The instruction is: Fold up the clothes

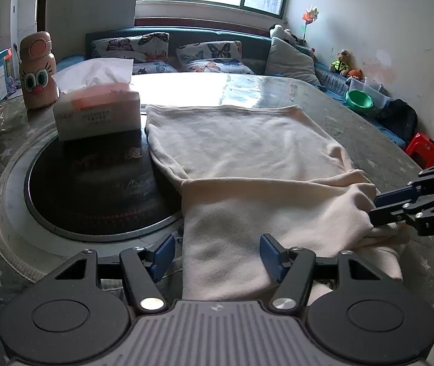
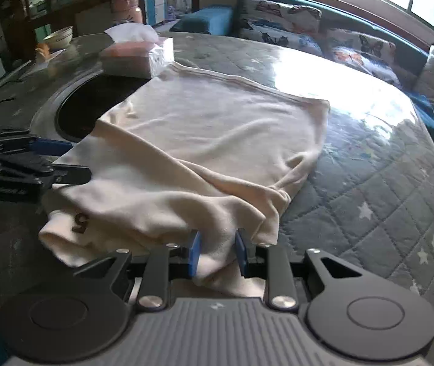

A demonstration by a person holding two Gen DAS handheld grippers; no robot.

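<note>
A cream garment (image 1: pixel 247 158) (image 2: pixel 204 128) lies spread on the round table, its near part bunched, with a dark "5" mark (image 2: pixel 80 222) on one fold. My left gripper (image 1: pixel 218 256) stands wide open at the near edge, its blue pads either side of the fabric without touching it. It also shows in the right wrist view, where the left gripper (image 2: pixel 73 158) is beside the garment's left edge. My right gripper (image 2: pixel 218 253) is partly open, with a ridge of fabric between its blue pads. From the left wrist view, the right gripper (image 1: pixel 372 207) reaches into the bunched right corner.
A tissue box (image 1: pixel 98 113) (image 2: pixel 137 58) stands by the garment's far left corner, on a dark round inset plate (image 1: pixel 95 189). A pink bottle (image 1: pixel 37 70) and a bowl (image 2: pixel 60 35) sit further left. The quilted table cover (image 2: pixel 369 201) lies bare to the right; a sofa (image 1: pixel 204 55) is behind.
</note>
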